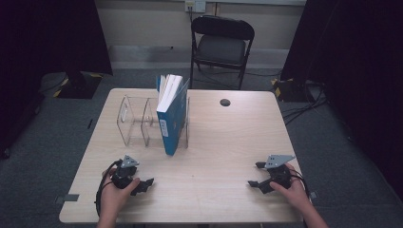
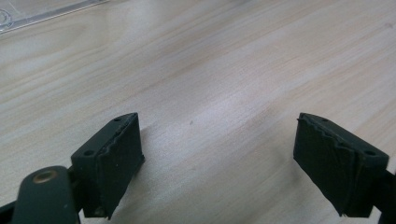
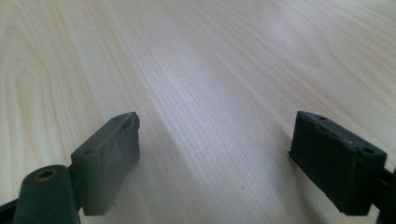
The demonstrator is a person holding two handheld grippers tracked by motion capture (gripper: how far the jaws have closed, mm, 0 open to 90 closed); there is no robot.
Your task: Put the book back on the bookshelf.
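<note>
A blue book (image 1: 172, 118) with white pages stands leaning in the right end of a clear acrylic rack (image 1: 133, 121) on the far-left part of the wooden table (image 1: 223, 142). My left gripper (image 1: 144, 178) rests near the front-left edge, held by a hand, its jaws pointing right and spread wide. The left gripper view has the gripper (image 2: 217, 135) open over bare wood, with a corner of the rack's base (image 2: 42, 11) at the top left. My right gripper (image 1: 255, 175) sits near the front-right edge, pointing left. In its own view the gripper (image 3: 217, 135) is open with nothing between the jaws.
A small black round disc (image 1: 225, 102) lies on the table's far side. A black folding chair (image 1: 221, 45) stands behind the table. Cables (image 1: 304, 107) run over the floor at the right, and dark curtains hang on both sides.
</note>
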